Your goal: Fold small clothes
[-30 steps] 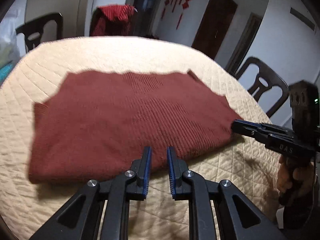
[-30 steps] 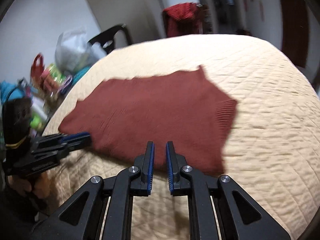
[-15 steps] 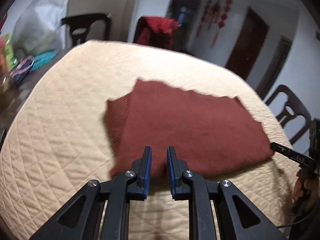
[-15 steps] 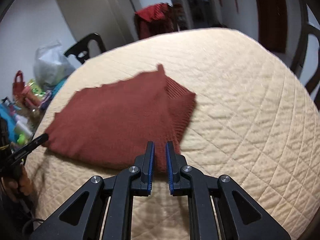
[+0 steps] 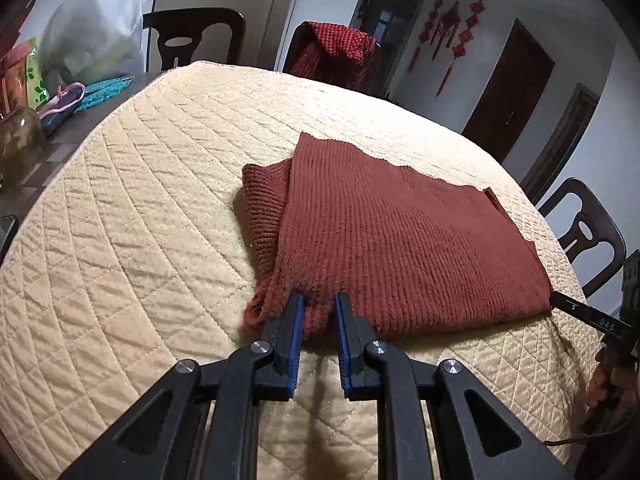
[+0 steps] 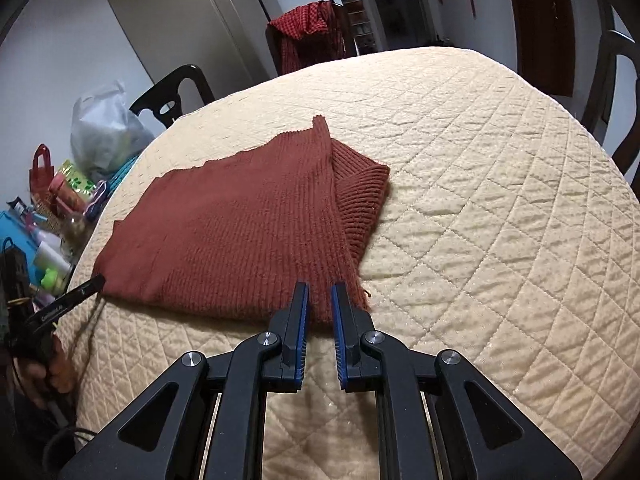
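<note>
Left hand-held gripper (image 5: pixel 317 304): swung leftward across the table over the past second, from mid-edge to the near-left corner of the sweater; jaws narrowly parted with a tuft of knit pinched between them, gap unchanged.
Right hand-held gripper (image 6: pixel 320 294): shifted toward the near-right corner; jaws nearly closed, near hem lying between the pads, actual clamping hard to confirm.
Sweater (image 5: pixel 400 236): rust-red knit, lying flat on the quilted table (image 5: pixel 140 240), already folded, ribbed sleeve (image 5: pixel 264 208) peeking from under the left side.
Change: both tools moved outward from centre to opposite near corners.
Meaning for task: probably set up for the next fold, corners to be lifted toward the far edge.
</note>
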A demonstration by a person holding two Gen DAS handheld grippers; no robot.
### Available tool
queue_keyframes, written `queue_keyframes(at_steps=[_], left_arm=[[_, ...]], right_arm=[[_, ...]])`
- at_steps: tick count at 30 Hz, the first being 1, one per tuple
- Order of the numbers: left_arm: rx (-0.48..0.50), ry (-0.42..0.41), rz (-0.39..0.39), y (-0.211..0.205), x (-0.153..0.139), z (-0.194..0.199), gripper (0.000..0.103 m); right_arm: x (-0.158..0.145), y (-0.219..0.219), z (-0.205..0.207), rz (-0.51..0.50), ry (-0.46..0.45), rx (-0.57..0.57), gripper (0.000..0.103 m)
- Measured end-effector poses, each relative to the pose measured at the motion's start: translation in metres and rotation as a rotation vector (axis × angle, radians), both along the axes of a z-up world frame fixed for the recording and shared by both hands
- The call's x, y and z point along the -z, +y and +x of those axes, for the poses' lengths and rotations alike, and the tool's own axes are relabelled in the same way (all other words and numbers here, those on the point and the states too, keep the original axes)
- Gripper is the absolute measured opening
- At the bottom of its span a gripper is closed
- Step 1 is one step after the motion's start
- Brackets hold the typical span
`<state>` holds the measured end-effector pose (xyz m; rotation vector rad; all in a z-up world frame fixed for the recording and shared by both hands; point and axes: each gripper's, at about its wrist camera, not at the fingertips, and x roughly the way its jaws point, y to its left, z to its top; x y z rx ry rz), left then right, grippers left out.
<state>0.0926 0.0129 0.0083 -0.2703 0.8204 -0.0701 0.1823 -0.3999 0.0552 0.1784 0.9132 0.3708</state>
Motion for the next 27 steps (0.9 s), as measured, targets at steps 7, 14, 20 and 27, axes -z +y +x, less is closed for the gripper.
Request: queue_keyframes(at_steps=[7, 14, 20, 27], left_arm=[[-0.015, 0.007, 0.067, -0.012, -0.008, -0.012, 0.028], [-0.02, -0.001, 0.086, -0.016, -0.013, -0.024, 0.033], [-0.028, 0.015, 0.076, -0.017, -0.008, -0.028, 0.039], [-0.029, 0.044, 0.016, -0.013, 0.004, -0.03, 0.044]], right_arm=[[-0.006, -0.002, -0.014, 0.016, -0.013, -0.007, 0.021], [-0.006, -0.003, -0.028, 0.049, -0.003, -0.012, 0.027], [-0.001, -0.007, -0.033, 0.105, 0.032, -0.016, 0.031], [0.013, -0.006, -0.032, 0.163, 0.089, -0.018, 0.044]])
